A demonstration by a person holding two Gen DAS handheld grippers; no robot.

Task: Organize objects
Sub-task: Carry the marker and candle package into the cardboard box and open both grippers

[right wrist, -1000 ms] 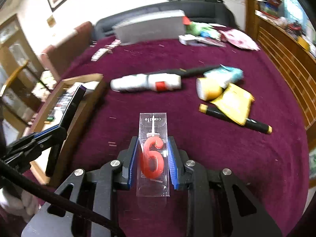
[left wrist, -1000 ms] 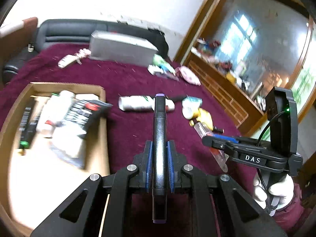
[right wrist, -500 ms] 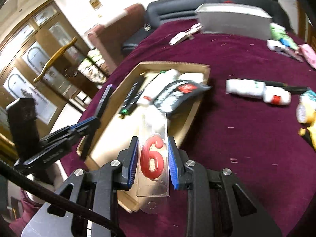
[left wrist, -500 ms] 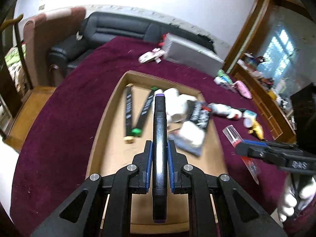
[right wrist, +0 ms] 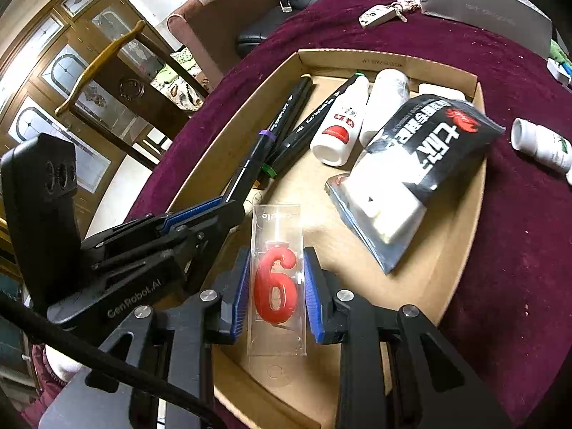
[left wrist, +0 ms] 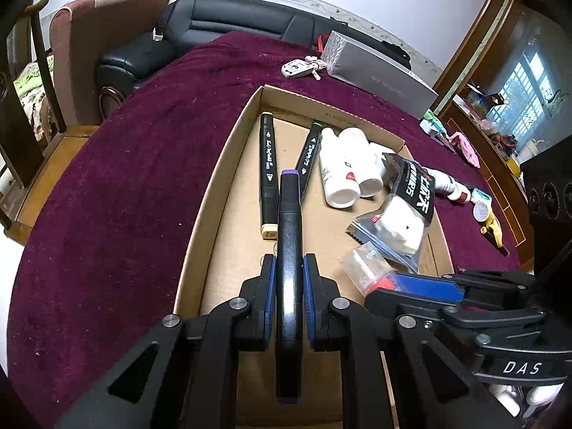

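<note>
My left gripper is shut on a black marker with a purple cap and holds it over the near left part of the cardboard tray. My right gripper is shut on a clear packet with a red "6" candle, above the tray's near end. In the tray lie two black markers, two white bottles and a black-and-white zip bag. The left gripper and its marker show in the right wrist view.
The tray sits on a maroon cloth. A grey box and a key fob lie beyond it. Loose bottles and small items lie right of the tray. A black sofa and a chair stand behind.
Both grippers swung left from the loose items to above the tray and moved lower and closer over it. Each still holds its object.
</note>
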